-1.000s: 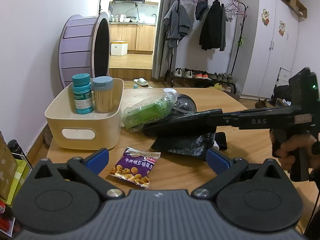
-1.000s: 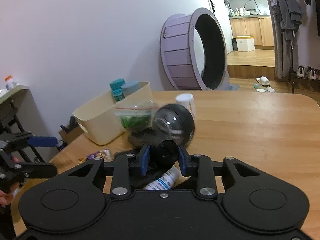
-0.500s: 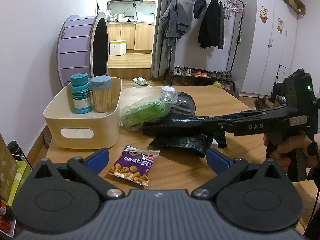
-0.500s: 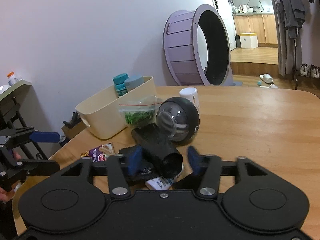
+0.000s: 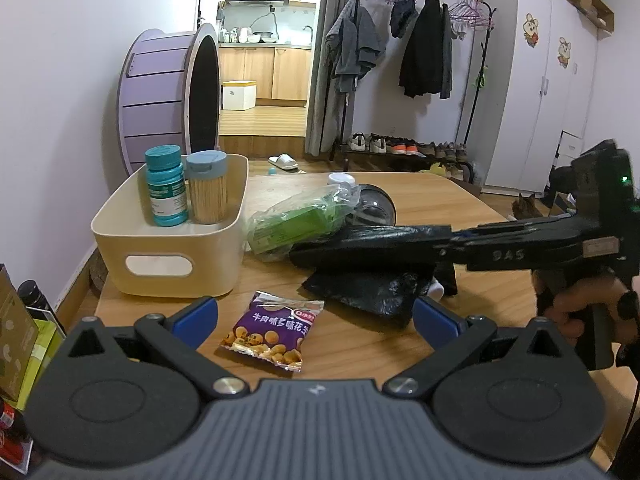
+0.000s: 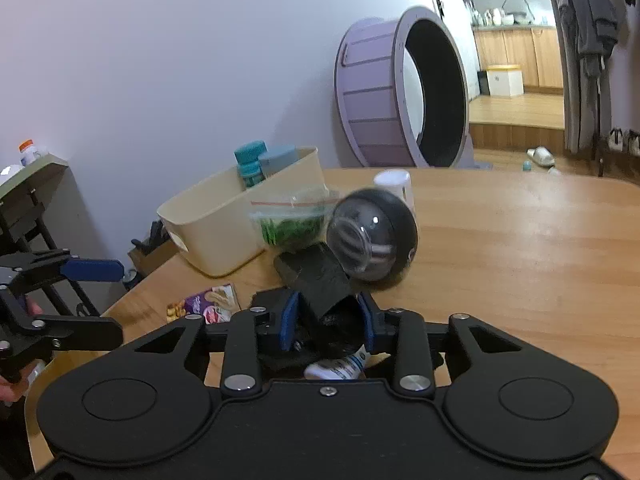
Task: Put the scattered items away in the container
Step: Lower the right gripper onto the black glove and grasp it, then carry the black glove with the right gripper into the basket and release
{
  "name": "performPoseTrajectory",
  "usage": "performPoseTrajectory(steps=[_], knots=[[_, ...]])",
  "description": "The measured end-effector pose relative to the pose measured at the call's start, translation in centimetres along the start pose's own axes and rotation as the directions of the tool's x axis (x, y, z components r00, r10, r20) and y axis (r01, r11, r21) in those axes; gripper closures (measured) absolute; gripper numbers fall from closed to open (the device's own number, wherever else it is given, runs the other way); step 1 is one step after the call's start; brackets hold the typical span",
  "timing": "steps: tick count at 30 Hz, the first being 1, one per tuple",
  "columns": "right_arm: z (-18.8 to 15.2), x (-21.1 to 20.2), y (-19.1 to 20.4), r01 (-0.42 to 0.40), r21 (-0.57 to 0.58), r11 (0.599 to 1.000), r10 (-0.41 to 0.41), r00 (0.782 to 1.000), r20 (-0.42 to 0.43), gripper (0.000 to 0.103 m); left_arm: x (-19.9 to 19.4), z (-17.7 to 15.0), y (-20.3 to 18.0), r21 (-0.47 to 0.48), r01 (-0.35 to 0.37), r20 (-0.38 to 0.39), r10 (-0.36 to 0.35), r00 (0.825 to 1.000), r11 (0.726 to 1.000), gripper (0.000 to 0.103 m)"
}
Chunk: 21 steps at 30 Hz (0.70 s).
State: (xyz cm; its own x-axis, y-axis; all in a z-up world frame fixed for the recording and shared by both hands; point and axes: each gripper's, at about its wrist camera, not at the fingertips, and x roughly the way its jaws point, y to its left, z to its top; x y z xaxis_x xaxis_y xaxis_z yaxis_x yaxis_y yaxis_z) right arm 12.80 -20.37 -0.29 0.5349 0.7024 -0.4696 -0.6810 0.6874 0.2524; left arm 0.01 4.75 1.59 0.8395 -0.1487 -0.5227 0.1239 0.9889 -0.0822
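Note:
A black roll of bags [image 6: 320, 280] lies on the wooden table beside a black sphere [image 6: 372, 240]. My right gripper [image 6: 328, 318] has its jaws closing, and both blue pads press on the roll's near end. A white tube [image 6: 340, 368] lies under that gripper. My left gripper [image 5: 316, 316] stands open above a purple snack packet [image 5: 276, 332], touching nothing. The cream container [image 5: 160, 264] at the left holds a teal bottle [image 5: 166, 190] and a toothpick jar [image 5: 207, 188]. A green packet in a clear bag [image 5: 296, 220] leans by the container.
A white bottle [image 6: 394, 184] stands behind the sphere. A crumpled black bag [image 5: 368, 292] lies under the roll. A purple wheel [image 5: 168, 96] stands on the floor beyond the table. A person's hand [image 5: 580, 304] holds the right gripper.
My right gripper let go of the black roll, opened wide, then closed on it again. The roll now lies lower between the pads. The left gripper stayed in place, open.

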Motion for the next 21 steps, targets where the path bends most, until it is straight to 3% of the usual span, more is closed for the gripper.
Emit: performPoseTrajectory(steps=[5,21], knots=[[0.8,-1.9,0.6,-0.008,-0.011,1.000,0.009,0.998,0.054,0.080,0.0,0.1,0.0,0.002,-0.004,0.000,0.004,1.000,1.000,0.000],[4.8,-5.0,3.2,-0.029,-0.035,0.999,0.036,0.977,0.211,0.082,-1.6,0.9,2.7,-0.066,-0.031,0.054,0.035,0.998,0.997,0.000]])
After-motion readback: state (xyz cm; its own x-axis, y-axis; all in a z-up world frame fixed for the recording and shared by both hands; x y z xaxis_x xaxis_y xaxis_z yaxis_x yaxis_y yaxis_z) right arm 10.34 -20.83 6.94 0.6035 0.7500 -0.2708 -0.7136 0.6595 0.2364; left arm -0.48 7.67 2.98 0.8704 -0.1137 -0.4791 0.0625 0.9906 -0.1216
